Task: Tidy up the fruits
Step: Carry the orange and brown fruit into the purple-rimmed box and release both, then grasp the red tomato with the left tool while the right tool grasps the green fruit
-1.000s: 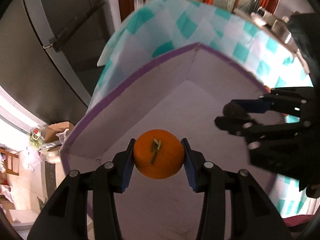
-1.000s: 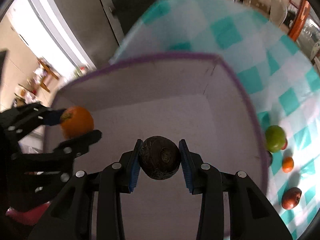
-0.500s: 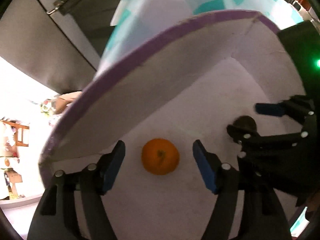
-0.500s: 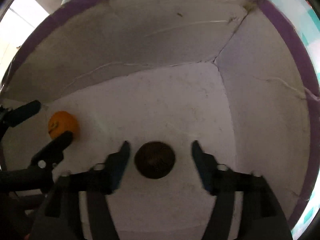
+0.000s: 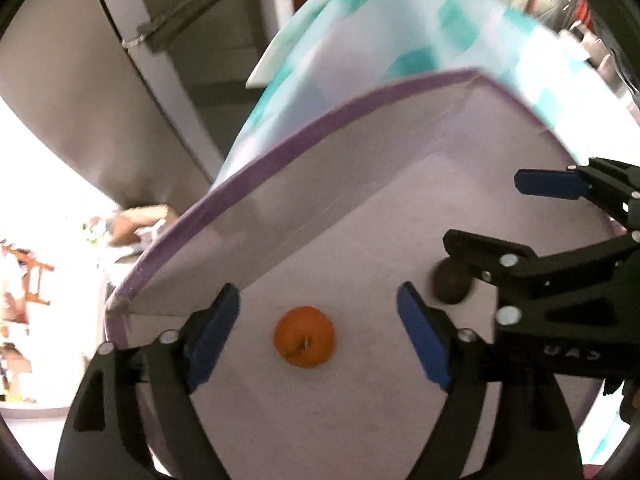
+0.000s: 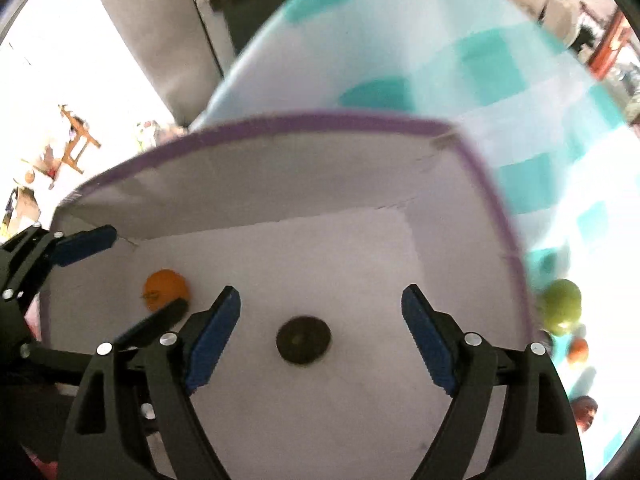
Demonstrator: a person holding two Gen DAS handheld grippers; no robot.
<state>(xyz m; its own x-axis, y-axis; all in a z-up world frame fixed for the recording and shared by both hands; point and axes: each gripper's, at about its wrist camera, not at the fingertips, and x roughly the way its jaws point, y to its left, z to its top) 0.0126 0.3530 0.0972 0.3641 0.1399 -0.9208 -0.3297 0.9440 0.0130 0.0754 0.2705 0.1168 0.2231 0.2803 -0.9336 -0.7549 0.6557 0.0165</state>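
An orange (image 5: 304, 337) lies on the floor of a white box with a purple rim (image 5: 256, 168). My left gripper (image 5: 319, 332) is open above it, jaws wide apart and empty. A dark brown round fruit (image 6: 304, 340) lies on the box floor too. My right gripper (image 6: 320, 334) is open above it and empty. The orange also shows in the right wrist view (image 6: 165, 290), and the dark fruit in the left wrist view (image 5: 451, 286), partly behind the right gripper's finger. Both grippers are over the box (image 6: 360, 120).
The box stands on a teal and white checked tablecloth (image 6: 500, 60). To the right of the box lie a green fruit (image 6: 562, 306), a small orange fruit (image 6: 579, 350) and a dark red fruit (image 6: 584, 412). A grey cabinet (image 5: 80, 100) stands behind the table.
Both grippers opened and let go of their fruits, which now lie on the box floor. Both grippers have since risen away from the floor, jaws wider.
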